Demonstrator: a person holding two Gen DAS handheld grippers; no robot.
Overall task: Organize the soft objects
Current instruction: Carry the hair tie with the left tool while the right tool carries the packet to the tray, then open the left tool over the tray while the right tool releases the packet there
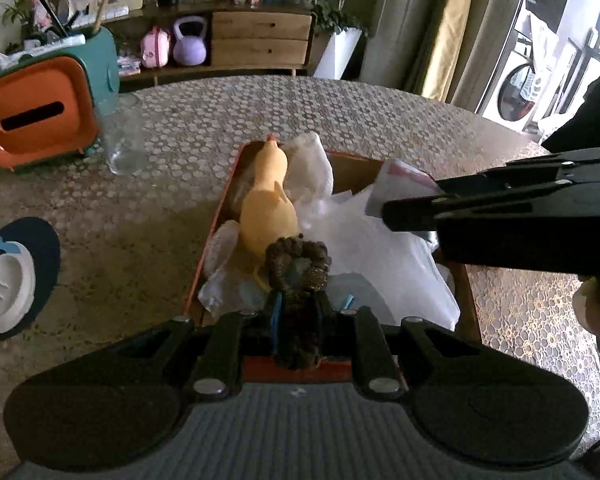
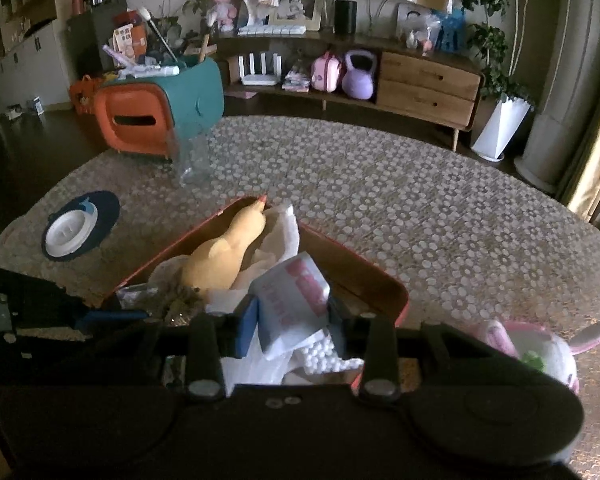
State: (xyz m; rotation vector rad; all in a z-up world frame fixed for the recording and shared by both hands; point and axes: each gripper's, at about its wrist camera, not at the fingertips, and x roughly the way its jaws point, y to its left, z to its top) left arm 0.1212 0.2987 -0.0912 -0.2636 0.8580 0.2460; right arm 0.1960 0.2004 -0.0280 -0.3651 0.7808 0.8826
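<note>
An orange-rimmed box (image 1: 216,216) (image 2: 364,264) on the patterned tablecloth holds a yellow rubber chicken (image 1: 268,200) (image 2: 220,256), white plastic bags (image 1: 364,248) and other soft bits. My left gripper (image 1: 298,304) hangs over the box's near end, shut on a brown braided fabric ring (image 1: 298,268). My right gripper (image 2: 292,316) is shut on a white packet with pink print (image 2: 296,300), just above the bags in the box. In the left wrist view the right gripper (image 1: 392,216) comes in from the right with that packet (image 1: 396,184).
An orange and teal bin (image 1: 36,116) and a clear glass jar (image 1: 124,140) stand at the far left. A white lid on a navy coaster (image 1: 4,280) lies at the left. A white and pink plush bunny (image 2: 540,348) lies right of the box.
</note>
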